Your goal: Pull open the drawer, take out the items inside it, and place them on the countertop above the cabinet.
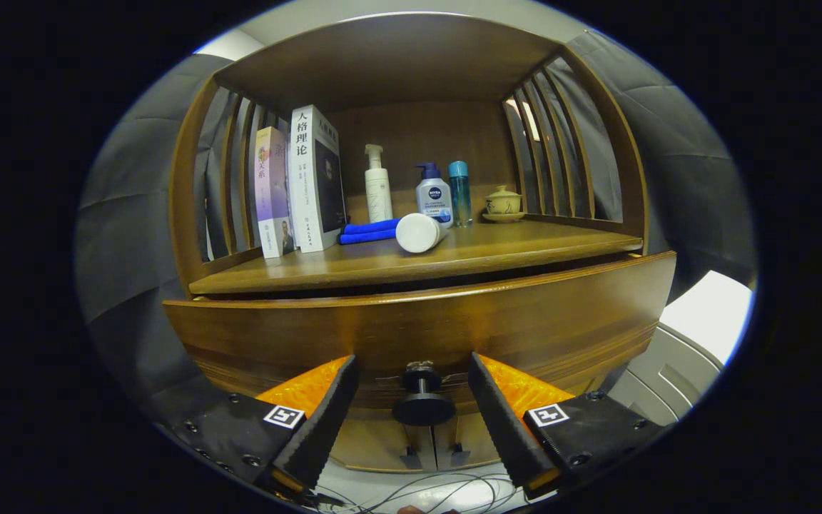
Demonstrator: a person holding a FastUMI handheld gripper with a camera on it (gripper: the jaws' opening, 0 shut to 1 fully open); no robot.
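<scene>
A wooden drawer front (425, 325) spans the cabinet below the countertop (354, 268), and it stands pulled out a little, with a dark gap under the countertop edge. Its dark round knob (423, 407) sits between my two fingers, which do not touch it. My gripper (414, 417) is open, one finger on each side of the knob. The drawer's inside is hidden. On the countertop lie a white cylinder bottle on its side (419, 233) and a blue rolled cloth (370, 231).
Two books (297, 189) stand at the countertop's left. A white pump bottle (377, 185), a blue-capped pump bottle (433, 195), a slim blue bottle (460, 193) and a small lidded cup (503, 203) stand at the back. Cables (418, 492) lie on the floor below.
</scene>
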